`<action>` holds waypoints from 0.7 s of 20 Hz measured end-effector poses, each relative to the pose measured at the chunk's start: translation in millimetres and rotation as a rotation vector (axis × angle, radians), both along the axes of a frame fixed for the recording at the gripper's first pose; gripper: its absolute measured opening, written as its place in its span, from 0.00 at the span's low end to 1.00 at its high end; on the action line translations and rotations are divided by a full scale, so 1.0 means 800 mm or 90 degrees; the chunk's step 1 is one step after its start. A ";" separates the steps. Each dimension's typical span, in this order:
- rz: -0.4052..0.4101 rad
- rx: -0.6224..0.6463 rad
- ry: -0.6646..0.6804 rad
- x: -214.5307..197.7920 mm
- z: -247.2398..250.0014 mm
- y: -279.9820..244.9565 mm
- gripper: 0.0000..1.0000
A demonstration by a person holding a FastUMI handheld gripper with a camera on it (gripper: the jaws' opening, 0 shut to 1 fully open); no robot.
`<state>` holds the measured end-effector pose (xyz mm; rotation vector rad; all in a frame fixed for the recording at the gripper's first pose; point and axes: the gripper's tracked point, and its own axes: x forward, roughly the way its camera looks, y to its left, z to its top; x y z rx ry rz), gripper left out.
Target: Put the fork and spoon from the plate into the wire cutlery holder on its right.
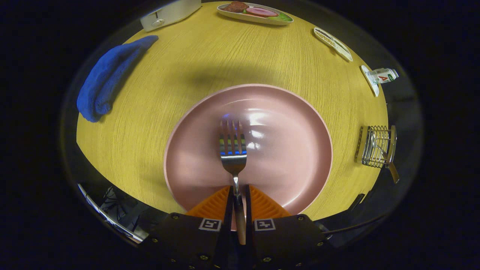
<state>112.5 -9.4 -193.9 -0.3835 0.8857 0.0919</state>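
Observation:
My gripper [237, 192] is shut on the fork [233, 146], both fingers pressing its handle just behind the neck. The fork's tines point straight ahead over the middle of the pink plate [296, 123], which lies under and beyond the fingers on the wooden table. I cannot tell whether the fork rests on the plate or hangs just above it. To the right of the plate, near the table's edge, stands the wire cutlery holder [376, 146]. The spoon [390, 167] leans inside it, its handle sticking out towards the table's edge.
A blue cloth [108, 75] lies on the wooden table [195, 60] to the left, beyond the plate. At the far side are a white appliance [168, 13], a dish with food [257, 13], a small white tray [333, 43] and a little bottle [382, 76].

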 end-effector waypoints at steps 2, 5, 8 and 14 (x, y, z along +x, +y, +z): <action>0.008 0.000 0.017 -0.009 0.005 0.001 0.05; -0.007 0.009 0.026 -0.012 0.006 -0.003 0.01; -0.026 0.009 0.022 -0.010 0.018 -0.012 0.01; -0.056 0.034 0.008 -0.007 0.041 -0.022 0.01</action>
